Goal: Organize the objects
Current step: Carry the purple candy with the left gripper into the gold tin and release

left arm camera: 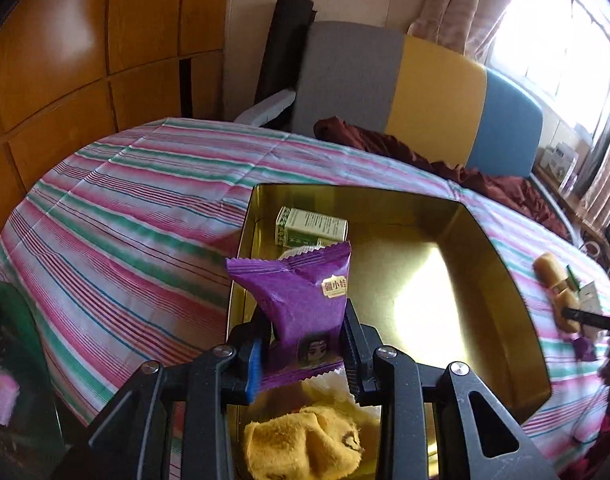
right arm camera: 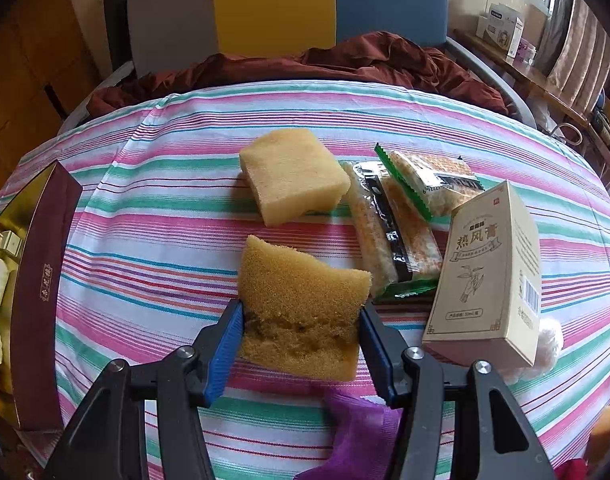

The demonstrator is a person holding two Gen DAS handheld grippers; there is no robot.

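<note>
The left claw [left arm camera: 307, 344] pinches a purple snack packet [left arm camera: 301, 296] above the gold tin [left arm camera: 501, 272]. The right claw [right arm camera: 301, 336] squeezes a dark sponge [right arm camera: 301, 304]; the paler sponge [right arm camera: 293, 174] lies just beyond it.

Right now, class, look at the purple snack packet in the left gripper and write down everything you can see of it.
The purple snack packet is a soft, matte pouch with zigzag-cut sealed ends, a small cream label with red characters and a little cartoon face near its lower end. It stands roughly upright, pinched at its lower half between the left gripper pads, its waist creased inward. It hangs over the gold tin, above a yellow cloth and in front of a green-and-white box.
</note>
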